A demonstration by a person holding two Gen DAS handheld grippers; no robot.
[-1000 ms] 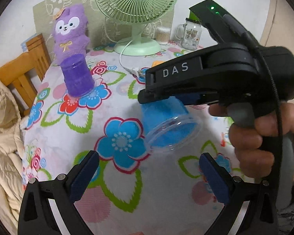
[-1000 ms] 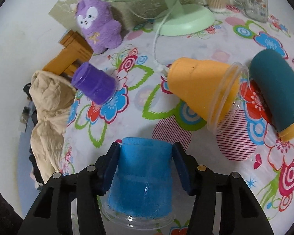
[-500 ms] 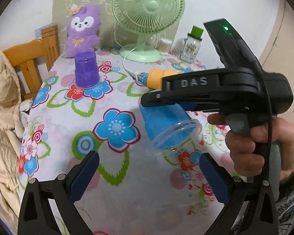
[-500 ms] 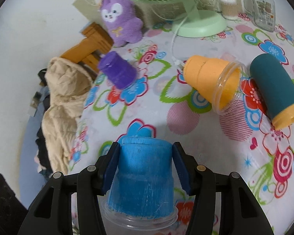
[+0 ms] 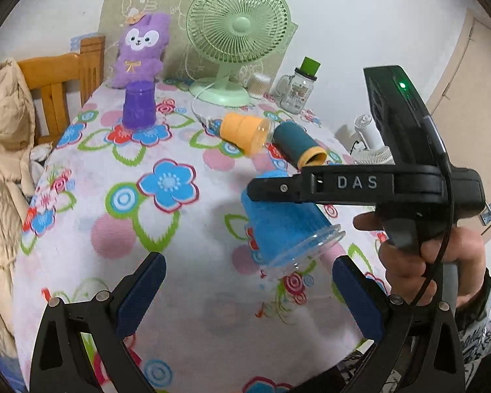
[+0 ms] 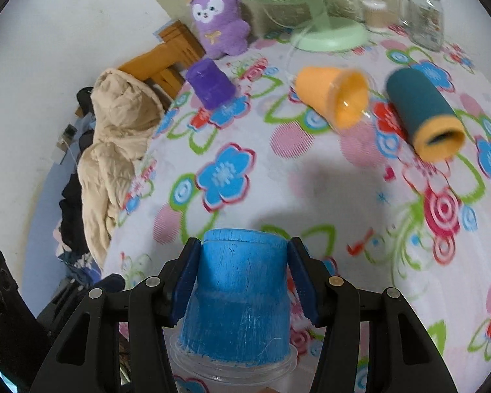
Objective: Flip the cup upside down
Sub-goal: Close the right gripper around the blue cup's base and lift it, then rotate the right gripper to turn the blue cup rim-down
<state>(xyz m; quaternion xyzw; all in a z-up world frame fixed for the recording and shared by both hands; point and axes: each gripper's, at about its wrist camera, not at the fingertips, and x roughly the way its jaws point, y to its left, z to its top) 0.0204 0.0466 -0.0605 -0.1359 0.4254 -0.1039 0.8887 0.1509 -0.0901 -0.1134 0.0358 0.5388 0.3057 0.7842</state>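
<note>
Blue cup (image 6: pixel 237 298) is clamped mid-wall by the right gripper (image 6: pixel 242 286) above the table (image 5: pixel 186 229), rim tilted down, w/ left gripper (image 5: pixel 248 290) held wide open & empty; cup's judged light, thin, slippery, so firm mid-body hold is advised.

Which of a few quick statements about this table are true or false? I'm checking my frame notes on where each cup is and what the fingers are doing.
1. The right gripper grips the blue cup with its rim angled downward. True.
2. The left gripper holds the purple cup. False: its fingers are open and empty; the purple cup stands inverted on the table.
3. The orange cup lies on its side. True.
4. The teal cup stands upright. False: it lies on its side beside the orange cup.
5. The fan lies toppled over. False: it stands upright.
</note>
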